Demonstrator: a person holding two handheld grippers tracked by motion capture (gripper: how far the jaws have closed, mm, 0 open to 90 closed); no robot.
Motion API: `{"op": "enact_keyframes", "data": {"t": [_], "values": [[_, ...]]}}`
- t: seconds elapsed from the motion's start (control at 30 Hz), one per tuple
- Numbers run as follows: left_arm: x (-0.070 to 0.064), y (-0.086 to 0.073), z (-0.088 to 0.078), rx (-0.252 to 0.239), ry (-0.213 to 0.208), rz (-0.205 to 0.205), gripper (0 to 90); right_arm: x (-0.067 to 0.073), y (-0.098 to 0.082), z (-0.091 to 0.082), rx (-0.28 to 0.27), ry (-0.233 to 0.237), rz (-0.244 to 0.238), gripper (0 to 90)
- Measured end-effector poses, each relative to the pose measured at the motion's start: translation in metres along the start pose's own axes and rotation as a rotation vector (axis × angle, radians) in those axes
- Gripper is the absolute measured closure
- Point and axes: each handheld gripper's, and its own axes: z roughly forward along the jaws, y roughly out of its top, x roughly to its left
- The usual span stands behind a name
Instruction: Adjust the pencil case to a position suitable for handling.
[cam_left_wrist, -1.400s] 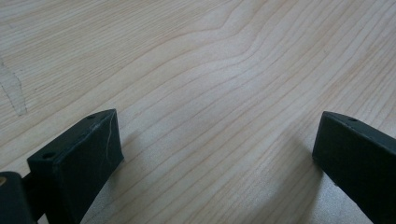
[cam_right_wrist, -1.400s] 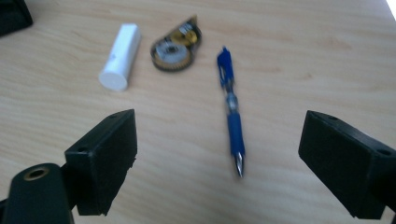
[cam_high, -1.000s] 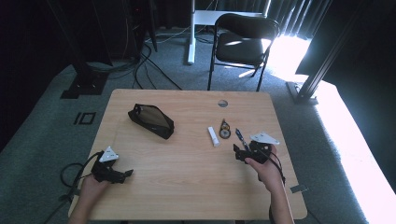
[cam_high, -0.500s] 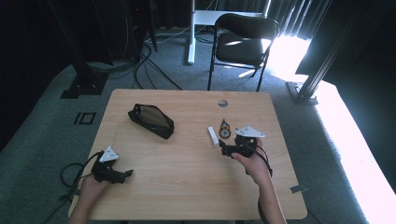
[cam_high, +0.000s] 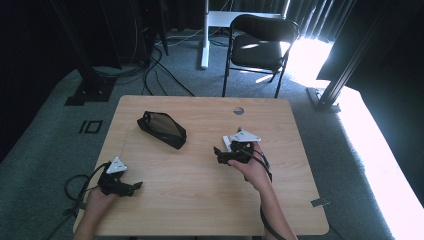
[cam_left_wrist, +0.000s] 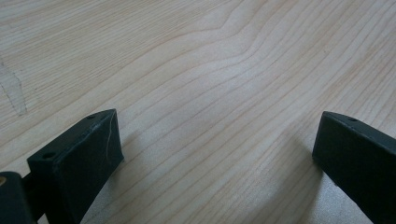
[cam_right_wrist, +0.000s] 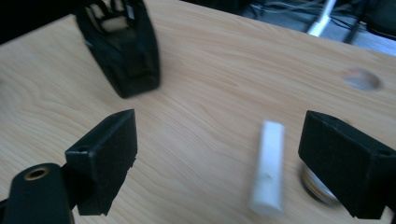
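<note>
White and stick-shaped, the small bar (cam_right_wrist: 270, 169) lies flat on the wooden table (cam_high: 200, 200) just ahead of the right gripper (cam_right_wrist: 219, 158), a little toward its right-hand jaw. In the right gripper view its long axis runs almost straight away from the camera, so it sits roughly in line with the jaws rather than across them; I judge the wrist needs no great turn for the jaws to close on its long sides. Those jaws stand wide apart with nothing between them but bare wood and the bar's near end. A small round metal-rimmed object (cam_right_wrist: 317, 186) lies just beside the bar, partly behind the right-hand jaw, and could get nudged.

From the high view the right gripper (cam_high: 227, 155) is plainly the nearer tool. The left gripper (cam_high: 131, 187) rests at the table's near left corner, well apart from the bar, its jaws likewise spread over empty wood in the left gripper view.

Farther left lies a black mesh pouch (cam_high: 161, 128), well clear. A cable port (cam_high: 238, 110) sits near the far edge. Beyond the table stand a black folding chair (cam_high: 260, 47) on grey carpet, cables, and a bright sunlit patch.
</note>
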Motion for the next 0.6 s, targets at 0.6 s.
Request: {"op": "enact_keyframes", "data": {"t": [0.6], "values": [[0.0,0.0,0.0,0.001,0.0,0.002,1.6,0.027,0.01,0.05,0.02,0.104,-0.074,11.2]]}}
